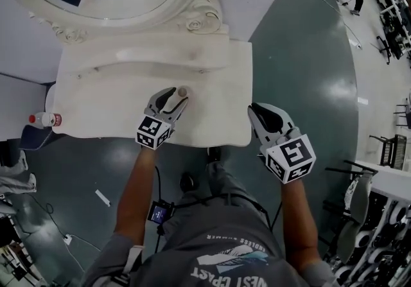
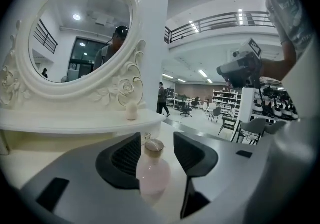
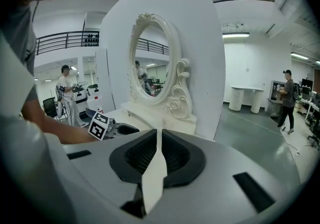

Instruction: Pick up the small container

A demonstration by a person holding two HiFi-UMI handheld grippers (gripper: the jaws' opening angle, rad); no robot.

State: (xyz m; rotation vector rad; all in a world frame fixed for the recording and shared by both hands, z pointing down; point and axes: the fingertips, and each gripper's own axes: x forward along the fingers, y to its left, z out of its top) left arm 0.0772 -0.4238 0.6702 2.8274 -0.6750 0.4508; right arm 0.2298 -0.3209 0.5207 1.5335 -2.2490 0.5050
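Observation:
The small container is a pale pink bottle with a tan cap [image 2: 152, 168]; in the head view only its cap [image 1: 183, 92] shows, on the white dressing table [image 1: 212, 74]. My left gripper [image 1: 174, 101] sits around it, and in the left gripper view [image 2: 156, 144] the jaws stand apart with the bottle upright between them. A gap shows beside the right pad [image 2: 190, 153]. My right gripper [image 1: 258, 114] hovers off the table's right front corner, over the floor. In the right gripper view [image 3: 159, 140] its jaws are closed to a thin slit with nothing in them.
An oval mirror in a carved white frame [image 1: 192, 19] stands at the back of the table, above a raised shelf [image 2: 75, 120] that carries a small cream ornament [image 2: 131, 110]. A water bottle with a red cap [image 1: 43, 119] lies off the table's left edge. Grey-green floor [image 1: 302, 54] surrounds the table.

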